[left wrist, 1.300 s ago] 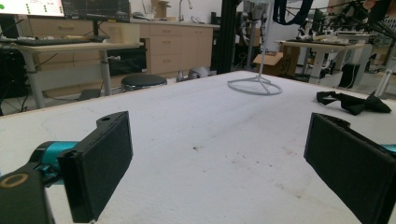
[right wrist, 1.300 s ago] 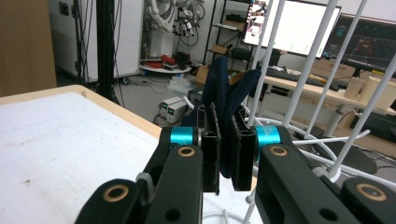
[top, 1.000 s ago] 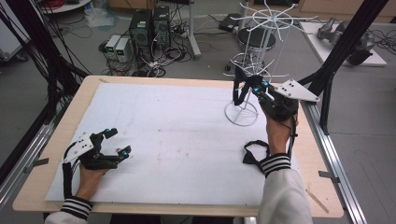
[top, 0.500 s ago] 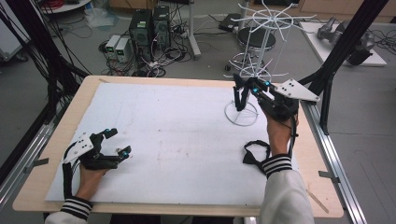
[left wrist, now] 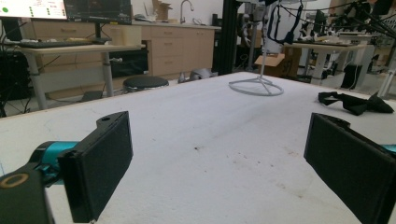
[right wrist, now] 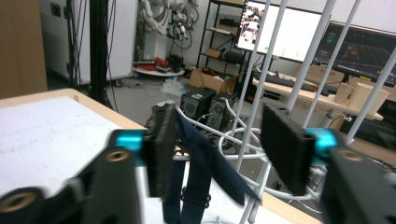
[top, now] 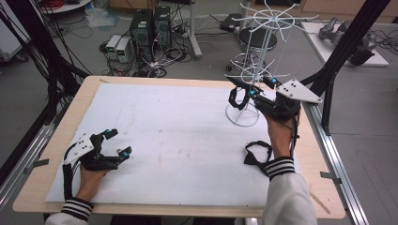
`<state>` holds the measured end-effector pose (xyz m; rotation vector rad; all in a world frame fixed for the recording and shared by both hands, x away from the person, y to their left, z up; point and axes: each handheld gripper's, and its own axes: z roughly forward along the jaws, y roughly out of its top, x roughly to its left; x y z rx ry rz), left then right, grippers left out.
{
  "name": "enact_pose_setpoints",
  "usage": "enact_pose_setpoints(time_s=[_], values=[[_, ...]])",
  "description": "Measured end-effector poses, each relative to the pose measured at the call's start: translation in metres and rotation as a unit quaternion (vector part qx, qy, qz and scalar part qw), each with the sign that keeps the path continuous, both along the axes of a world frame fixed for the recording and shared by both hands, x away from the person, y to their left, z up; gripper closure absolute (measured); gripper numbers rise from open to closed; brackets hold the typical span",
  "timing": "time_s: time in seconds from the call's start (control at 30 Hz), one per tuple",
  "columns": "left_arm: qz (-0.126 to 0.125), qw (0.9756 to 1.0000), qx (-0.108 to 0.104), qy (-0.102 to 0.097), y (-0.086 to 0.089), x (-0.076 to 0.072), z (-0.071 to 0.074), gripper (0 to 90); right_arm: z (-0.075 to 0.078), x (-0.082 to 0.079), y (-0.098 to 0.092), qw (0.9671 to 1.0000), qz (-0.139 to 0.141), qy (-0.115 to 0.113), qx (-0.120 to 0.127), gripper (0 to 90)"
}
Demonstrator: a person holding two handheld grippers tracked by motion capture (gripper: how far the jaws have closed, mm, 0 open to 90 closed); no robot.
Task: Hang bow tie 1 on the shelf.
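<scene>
Tabletop, white-covered with a wooden rim, carries a white wire rack at its far right; computer towers, cables and a stool stand on the floor beyond. Since the earlier frames the right hand-held gripper has just been opening: released, its jaws flank a dark strap hanging on the rack. Another strap lies by the right wrist. Left hand-held gripper rests spread wide, unmoved. No readable writing.
</scene>
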<state>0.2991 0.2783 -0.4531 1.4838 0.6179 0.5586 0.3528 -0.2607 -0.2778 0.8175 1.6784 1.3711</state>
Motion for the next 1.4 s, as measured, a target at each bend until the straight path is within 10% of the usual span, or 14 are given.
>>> enact_pose_setpoints(time_s=[0.2,1.4], values=[[0.001,1.0000,0.000,0.001,0.000,0.000,0.000,8.3,0.003,-0.007,-0.001,0.9995,0.016,-0.005,0.027,17.2],[0.015,0.9998,-0.001,-0.012,0.002,-0.005,0.000,8.3,-0.043,-0.080,-0.036,0.9980,0.052,0.020,0.030,12.1]])
